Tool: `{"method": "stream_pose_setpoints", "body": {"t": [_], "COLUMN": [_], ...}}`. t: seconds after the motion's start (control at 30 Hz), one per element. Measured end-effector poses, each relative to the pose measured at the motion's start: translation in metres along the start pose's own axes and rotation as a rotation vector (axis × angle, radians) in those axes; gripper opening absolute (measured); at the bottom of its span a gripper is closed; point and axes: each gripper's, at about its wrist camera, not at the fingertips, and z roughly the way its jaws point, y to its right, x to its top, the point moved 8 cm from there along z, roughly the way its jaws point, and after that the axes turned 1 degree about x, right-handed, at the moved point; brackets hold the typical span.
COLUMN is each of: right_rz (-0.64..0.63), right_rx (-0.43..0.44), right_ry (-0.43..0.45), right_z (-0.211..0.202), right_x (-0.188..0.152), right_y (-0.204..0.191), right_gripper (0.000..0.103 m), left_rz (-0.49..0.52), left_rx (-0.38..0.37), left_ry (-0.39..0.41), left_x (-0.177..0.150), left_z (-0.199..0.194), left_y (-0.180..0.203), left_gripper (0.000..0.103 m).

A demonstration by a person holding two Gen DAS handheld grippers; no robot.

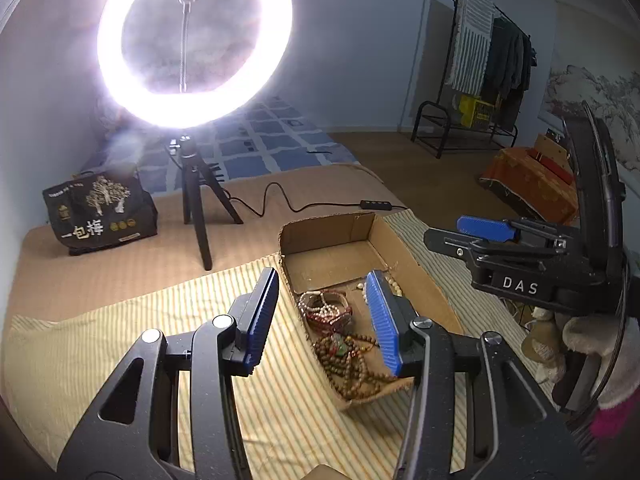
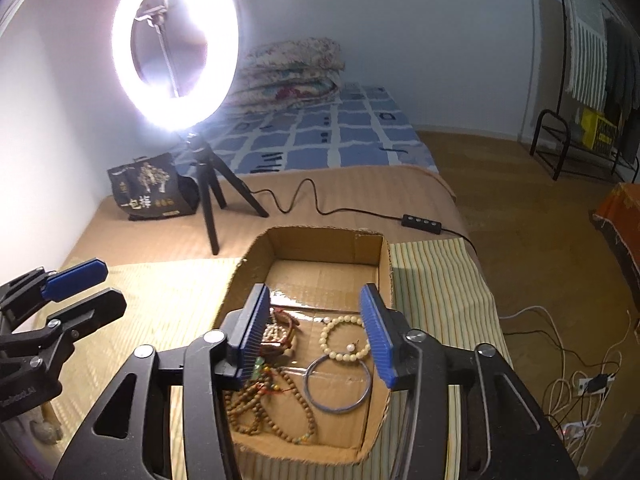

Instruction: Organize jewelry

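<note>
Your left gripper point(image 1: 320, 316) hangs half open and empty beside the box's point(image 2: 384, 264) left wall. Your right gripper point(image 2: 316, 336), also half open and empty, hovers directly above the jewelry: beads point(image 2: 276, 404), bangle point(image 2: 338, 384), pearl bracelet point(image 2: 344, 336). It's nearer.

In the left wrist view, glare from the ring light point(image 1: 196, 40) washed out the upper left; the right pad point(image 1: 384, 320) hid part of the beads point(image 1: 352, 364).

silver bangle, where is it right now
In the right wrist view the silver bangle lies flat in the cardboard box, on its right side, just below the cream bead bracelet.
</note>
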Motion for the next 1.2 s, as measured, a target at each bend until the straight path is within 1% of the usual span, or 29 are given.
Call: {"method": "stream_pose_setpoints", "body": {"t": [0.07, 0.17, 0.33, 0.37, 0.4, 0.43, 0.47, 0.57, 0.6, 0.63, 0.67, 0.7, 0.8, 0.87, 0.93, 1.1, 1.17, 1.2], "right_rz": [-0.004, -0.023, -0.052, -0.059, -0.066, -0.071, -0.074, -0.086, -0.09, -0.094, -0.098, -0.105, -0.135, -0.146, -0.144, -0.112, -0.102, -0.095], "right_rx": [0.005, 0.004, 0.017, 0.019, 0.018, 0.015, 0.014, 0.018, 0.014, 0.009, 0.005, 0.0, -0.027, -0.044, -0.048, -0.062, -0.071, -0.074], "right_ry": [0.013, 0.028, 0.058, 0.061, 0.064, 0.067, 0.069, 0.071, 0.072, 0.075, 0.078, 0.082, 0.083, 0.083, 0.083, 0.104, 0.112, 0.116], "right_z": [-0.01, -0.02, -0.039, -0.042, -0.044, -0.046, -0.049, -0.054, -0.056, -0.058, -0.06, -0.062, -0.065, -0.066, -0.068, -0.072, -0.073, -0.074], "right_x": [-0.001, -0.003, -0.007, -0.009, -0.01, -0.013, -0.015, -0.022, -0.024, -0.027, -0.029, -0.031, -0.038, -0.042, -0.044, -0.043, -0.042, -0.042], "right_y": [-0.006, -0.014, -0.03, -0.034, -0.037, -0.039, -0.04, -0.047, -0.048, -0.049, -0.05, -0.052, -0.056, -0.058, -0.059, -0.054, -0.053, -0.052], "right_gripper": [0.051, 0.052, 0.052, 0.053, 0.057, 0.059, 0.062, 0.064, 0.068, 0.074, 0.076, 0.077, 0.077, 0.078, 0.078, 0.08, 0.08, 0.08], "left_rz": [0.008, 0.023, 0.021, 0.024, 0.029, 0.03, 0.03, 0.033, 0.032, 0.028, 0.019, 0.012, 0.008, 0.021, 0.04, 0.089, 0.089, 0.09], "left_rx": [0.015, 0.042, 0.043, 0.046, 0.051, 0.052, 0.053, 0.073, 0.079, 0.083, 0.085, 0.086, 0.1, 0.116, 0.129, 0.15, 0.157, 0.16], "left_ry": [0.009, 0.019, 0.013, 0.014, 0.015, 0.015, 0.015, 0.015, 0.014, 0.014, 0.013, 0.016, 0.036, 0.044, 0.053, 0.045, 0.043, 0.041], "left_x": [-0.003, -0.01, -0.025, -0.027, -0.03, -0.032, -0.036, -0.04, -0.041, -0.043, -0.044, -0.044, -0.044, -0.047, -0.05, -0.058, -0.06, -0.06], "left_z": [-0.01, -0.026, -0.044, -0.047, -0.051, -0.054, -0.058, -0.065, -0.067, -0.07, -0.072, -0.074, -0.081, -0.084, -0.085, -0.086, -0.085, -0.085], "left_y": [-0.001, -0.003, -0.005, -0.006, -0.006, -0.007, -0.008, -0.013, -0.015, -0.017, -0.019, -0.021, -0.023, -0.022, -0.019, -0.012, -0.012, -0.012], "left_gripper": [0.046, 0.046, 0.047, 0.052, 0.055, 0.062, 0.066, 0.067, 0.068, 0.072, 0.079, 0.082, 0.085, 0.093, 0.096, 0.098, 0.102, 0.103]}}
